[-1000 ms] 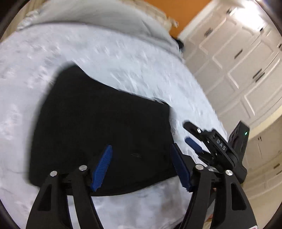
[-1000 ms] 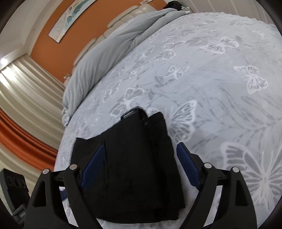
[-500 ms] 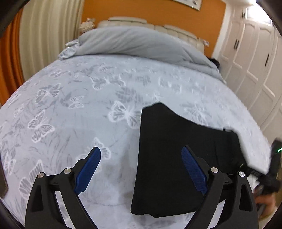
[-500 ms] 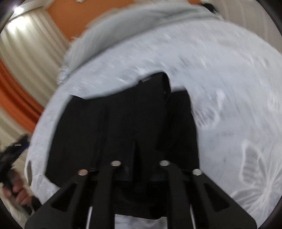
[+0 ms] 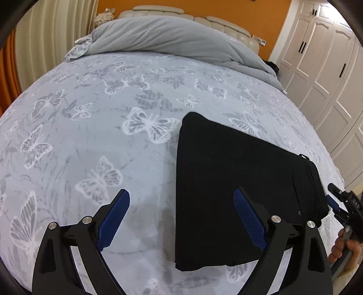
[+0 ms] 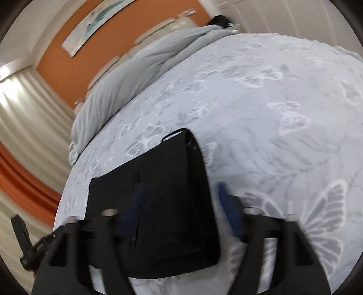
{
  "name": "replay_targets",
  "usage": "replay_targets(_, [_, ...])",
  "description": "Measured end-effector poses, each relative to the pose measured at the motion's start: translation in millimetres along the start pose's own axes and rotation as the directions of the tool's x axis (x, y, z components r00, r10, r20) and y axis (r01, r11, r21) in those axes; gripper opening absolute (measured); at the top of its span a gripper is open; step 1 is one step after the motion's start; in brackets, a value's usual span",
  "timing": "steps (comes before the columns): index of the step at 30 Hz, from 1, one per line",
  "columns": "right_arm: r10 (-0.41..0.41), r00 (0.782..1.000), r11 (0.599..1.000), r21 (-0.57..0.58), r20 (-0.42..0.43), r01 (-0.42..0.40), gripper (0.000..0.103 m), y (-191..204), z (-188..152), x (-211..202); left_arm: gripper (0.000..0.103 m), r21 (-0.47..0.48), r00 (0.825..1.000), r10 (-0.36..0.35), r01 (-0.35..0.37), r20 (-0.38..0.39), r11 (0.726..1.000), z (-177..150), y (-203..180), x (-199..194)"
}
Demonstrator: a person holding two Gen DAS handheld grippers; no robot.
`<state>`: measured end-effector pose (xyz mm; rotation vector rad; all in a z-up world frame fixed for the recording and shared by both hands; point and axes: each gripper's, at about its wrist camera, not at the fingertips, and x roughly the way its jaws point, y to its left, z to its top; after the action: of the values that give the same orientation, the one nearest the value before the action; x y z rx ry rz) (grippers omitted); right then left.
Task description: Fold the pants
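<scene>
— Where are the pants?

— The pants [image 5: 238, 188] lie folded into a flat black block on the bed [image 5: 95, 140], near its front edge. From my left side they sit to the right of centre; from my right side they fill the lower middle, with a small loop sticking out at the far corner.

— What is your left gripper doing?

— My left gripper [image 5: 181, 217] is spread wide and holds nothing. One blue pad hangs over the butterfly sheet, the other over the left part of the pants. I cannot tell whether that pad touches the cloth.

— And the right?

— My right gripper [image 6: 181, 211] is blurred. Its jaws are opening, and they straddle the right part of the pants: one pad over the black cloth, the other beside its right edge over the sheet. Neither pad presses on the cloth.

— Anything else around?

— A grey duvet [image 5: 172, 38] is bunched at the head of the bed, below an orange wall [image 5: 267, 20]. White wardrobes [image 5: 326, 68] stand to the right. My hand [image 5: 344, 247] shows at the left view's right edge, gripping the right gripper's handle.
</scene>
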<state>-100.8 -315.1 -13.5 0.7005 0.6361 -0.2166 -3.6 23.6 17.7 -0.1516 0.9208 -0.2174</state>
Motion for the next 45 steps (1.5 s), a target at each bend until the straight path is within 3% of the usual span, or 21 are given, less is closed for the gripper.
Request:
replay_targets(5, [-0.037,0.993,0.999,-0.002,-0.115,0.037,0.075,6.0,-12.5,18.0,0.090,-0.061,0.987,-0.049,0.040,-0.151,0.997,-9.4,2.3,37.5])
replay_targets(7, [-0.051,0.992,0.999,-0.015,-0.113,0.049,0.079,8.0,-14.4,15.8,0.090,-0.160,0.944,-0.169,0.127,-0.284,0.979,-16.2,10.1,65.7])
replay_targets(8, [-0.048,0.992,0.999,-0.015,-0.117,0.046,0.082,9.5,-18.5,15.9,0.088,-0.172,0.944,-0.171,0.126,-0.281,0.977,-17.3,11.0,70.0])
replay_targets(10, [-0.026,0.986,1.000,-0.003,-0.165,0.026,0.085,9.6,-23.4,27.3,0.063,-0.114,0.957,-0.163,0.139,-0.241,0.984,-15.2,1.8,66.4])
replay_targets(11, [-0.011,0.981,1.000,0.005,-0.194,0.013,0.087,9.2,-24.7,34.2,0.027,-0.108,0.950,-0.198,0.176,-0.240,0.978,-15.8,-0.9,66.6])
replay_targets(13, [-0.033,0.972,0.999,-0.042,-0.232,0.024,0.087,14.2,-30.0,42.1,0.014,-0.172,0.944,-0.238,0.201,-0.229,0.964,-18.1,7.4,64.4])
replay_targets(15, [-0.030,0.967,0.995,-0.100,-0.252,0.004,0.053,25.2,-36.2,42.8,0.010,-0.231,0.933,-0.291,0.241,-0.210,0.942,-18.3,17.9,56.7])
replay_targets(19, [0.132,0.966,0.983,-0.097,-0.223,-0.156,0.025,47.4,-47.7,3.7,0.009,-0.234,0.916,-0.377,0.340,-0.135,0.911,-11.0,29.2,-2.3])
replay_targets(21, [0.172,0.960,0.969,-0.136,-0.219,-0.204,0.016,59.6,-55.1,-14.1,0.009,-0.199,0.923,-0.369,0.343,-0.109,0.918,-12.5,36.6,-35.7])
replay_targets(22, [0.140,0.960,0.973,-0.144,-0.242,-0.179,0.018,57.9,-63.1,-11.4,0.011,-0.191,0.930,-0.350,0.325,-0.116,0.926,-18.1,43.2,-47.5])
replay_targets(24, [0.005,0.954,0.989,-0.140,-0.301,-0.049,0.052,42.3,-78.5,8.6,0.023,-0.193,0.940,-0.288,0.254,-0.182,0.948,-35.7,53.0,-37.0])
replay_targets(25, [-0.072,0.933,0.996,-0.074,-0.352,0.049,0.056,33.5,-80.6,16.1,0.027,-0.167,0.947,-0.231,0.196,-0.225,0.966,-46.8,54.5,-23.8])
replay_targets(27, [-0.049,0.974,0.998,-0.040,-0.221,0.041,0.057,37.1,-75.3,-13.4,0.030,-0.190,0.947,-0.122,0.067,-0.296,0.980,-70.9,66.8,-3.8])
replay_targets(30, [-0.061,0.998,0.993,-0.098,0.020,0.063,0.054,51.3,-67.7,-67.9,0.030,-0.240,0.970,-0.179,0.138,-0.161,0.961,-57.3,75.9,-40.7])
replay_targets(32, [0.011,1.000,0.990,-0.143,0.009,-0.010,0.031,65.9,-59.5,-75.8,0.045,-0.143,1.000,-0.007,0.009,0.016,0.990,-40.1,63.7,-82.8])
replay_targets(34, [0.097,0.995,0.975,-0.196,-0.030,-0.101,0.019,88.8,-50.7,-67.2,0.064,-0.051,0.991,0.064,-0.058,0.116,0.997,-28.8,39.3,-101.0])
replay_targets(38, [0.045,0.998,0.925,-0.375,-0.036,-0.056,0.016,123.2,-43.3,-11.5,0.068,0.104,0.994,0.066,-0.075,0.091,0.992,-14.5,-8.9,-71.6])
replay_targets(39, [-0.020,0.999,0.914,-0.406,-0.050,-0.002,0.015,116.4,-40.2,11.6,0.068,0.141,0.994,0.097,-0.104,0.058,0.985,-15.4,-19.1,-50.5])
replay_targets(40, [-0.187,0.977,0.892,-0.435,-0.102,0.125,0.011,100.6,-38.7,53.3,0.068,0.159,0.993,0.117,-0.121,0.030,0.980,-18.8,-21.4,-34.4])
replay_targets(41, [-0.262,0.951,0.895,-0.411,-0.163,0.176,0.003,83.2,-39.2,76.9,0.067,0.169,0.990,0.143,-0.140,-0.008,0.976,-24.7,-23.9,-16.7])
replay_targets(45, [-0.020,0.998,0.960,-0.279,-0.053,0.004,0.007,81.5,-39.4,16.9,0.065,0.160,0.987,0.149,-0.139,-0.056,0.977,-33.2,-12.3,1.8])
